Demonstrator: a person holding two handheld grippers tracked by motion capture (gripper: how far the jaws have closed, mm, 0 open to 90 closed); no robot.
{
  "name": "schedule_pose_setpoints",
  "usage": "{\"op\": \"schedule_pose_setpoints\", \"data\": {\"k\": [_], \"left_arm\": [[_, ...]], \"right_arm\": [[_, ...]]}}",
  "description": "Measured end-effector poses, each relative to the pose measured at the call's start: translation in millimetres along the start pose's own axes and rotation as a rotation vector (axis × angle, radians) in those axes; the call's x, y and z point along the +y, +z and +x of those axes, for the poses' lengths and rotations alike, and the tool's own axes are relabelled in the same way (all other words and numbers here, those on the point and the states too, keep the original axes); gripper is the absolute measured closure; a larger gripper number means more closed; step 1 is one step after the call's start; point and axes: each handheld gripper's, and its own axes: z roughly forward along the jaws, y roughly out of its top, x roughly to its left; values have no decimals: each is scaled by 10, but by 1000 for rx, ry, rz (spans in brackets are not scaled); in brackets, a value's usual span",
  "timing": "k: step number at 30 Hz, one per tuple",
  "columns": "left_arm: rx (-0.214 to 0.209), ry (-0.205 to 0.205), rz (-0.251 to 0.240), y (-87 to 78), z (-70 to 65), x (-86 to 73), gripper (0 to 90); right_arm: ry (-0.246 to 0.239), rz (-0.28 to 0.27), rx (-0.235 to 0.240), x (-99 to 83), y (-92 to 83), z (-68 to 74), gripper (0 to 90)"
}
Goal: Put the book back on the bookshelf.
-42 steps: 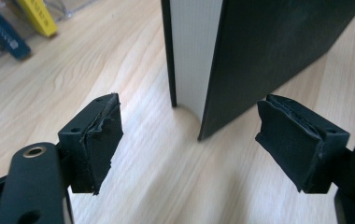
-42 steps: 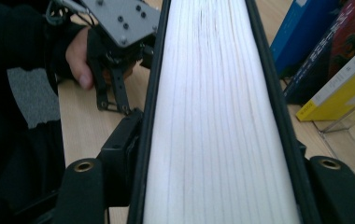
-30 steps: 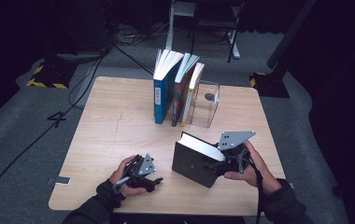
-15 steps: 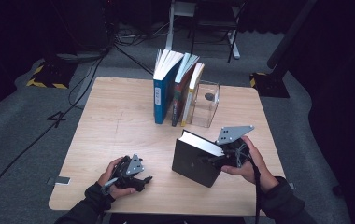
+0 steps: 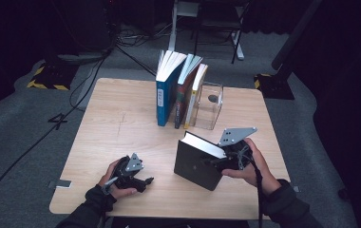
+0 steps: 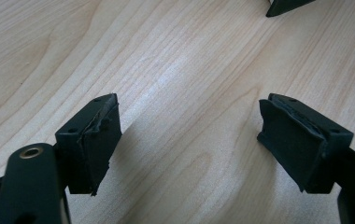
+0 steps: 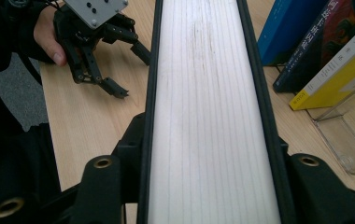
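Starting at the near left of the wooden table (image 5: 121, 118), the left gripper (image 5: 143, 181) rests low over the bare tabletop, held in the person's left hand (image 5: 114, 178). Its jaws stand wide apart with nothing between them; the left gripper view shows only wood grain in the gap, with a dark corner of the black book at the far right edge. The right gripper view shows this gripper spread open beside the book's page edge.

At the far centre, three books stand in a row: a blue book (image 5: 165, 92) at the left, a dark-spined book (image 5: 183, 92) next, then a yellow book (image 5: 196, 92), which leans against a clear plastic bookend (image 5: 209, 107) at the right of the row. Their pages fan open at the top.

At the near right, the black book (image 5: 195, 161) stands tilted on the table, well apart from the row, white page block facing up and to the right. The right gripper (image 5: 219, 161) is clamped on it, one jaw on each cover, as the right gripper view confirms. The right hand (image 5: 254, 164) holds that gripper.
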Motion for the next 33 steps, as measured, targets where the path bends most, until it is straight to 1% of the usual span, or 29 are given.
{"op": "schedule_pose_setpoints", "data": {"k": [4, 6, 8, 9, 11, 14, 16, 17, 19, 21, 22, 23, 26, 28, 30, 33], "left_arm": [[-6, -11, 1, 4, 5, 1, 205], [-13, -13, 2, 5, 6, 1, 206], [-16, -11, 2, 5, 5, 1, 206], [-19, -4, 4, 4, 7, 2, 206], [-23, -4, 4, 5, 9, 2, 206], [-23, -1, 5, 5, 9, 3, 206], [-25, 1, 6, 4, 9, 3, 206], [-26, 0, 5, 5, 7, 3, 206], [-28, 1, 3, 6, 4, 2, 206], [-28, 1, 3, 6, 3, 2, 206], [-29, 1, 3, 6, 4, 2, 206], [-30, 1, 3, 6, 4, 2, 206], [-30, -1, 2, 7, 3, 2, 206], [-30, -1, 2, 7, 3, 2, 206], [-31, 0, 2, 7, 3, 3, 206], [-34, 0, 2, 8, 4, 4, 205]], "right_arm": [[0, -2, 0, 15, 11, -2, 518], [-16, -4, -2, 29, 19, 9, 522], [-19, -7, -6, 34, 25, 16, 523], [-25, -10, -8, 42, 32, 24, 524], [-37, -6, -13, 71, 47, 33, 526], [-30, 0, -21, 111, 63, 18, 528], [-35, 5, -48, 143, 74, 3, 529], [-35, 5, -48, 143, 74, 3, 529], [-39, 8, -71, 153, 78, -14, 530], [-25, 12, -87, 162, 74, -58, 530], [-15, 21, -106, 175, 67, -116, 530], [-15, 21, -106, 175, 67, -116, 530], [-4, 35, -159, 194, 52, -217, 531], [17, 36, -190, 192, 34, -291, 531], [28, 39, -213, 191, 13, -357, 531], [50, 32, -261, 191, -7, -465, 531]]}}
